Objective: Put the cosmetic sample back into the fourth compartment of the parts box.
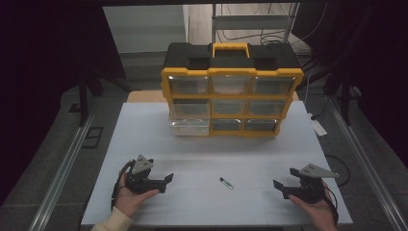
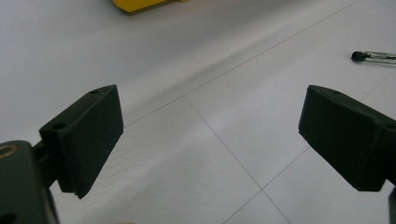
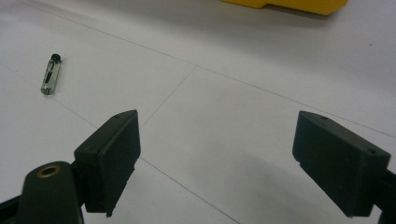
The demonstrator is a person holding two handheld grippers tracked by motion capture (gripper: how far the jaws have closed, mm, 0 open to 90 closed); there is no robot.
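A small vial [image 1: 226, 183] is seen lying flat on the white bench [image 1: 202, 144], between the left gripper [image 1: 166, 182] and the right gripper [image 1: 279, 187], touched by neither. Both pairs of jaws are held wide apart.

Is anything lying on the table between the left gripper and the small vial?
No. In the high view, the stretch of white table between the left gripper and the vial is bare; the left gripper view agrees.
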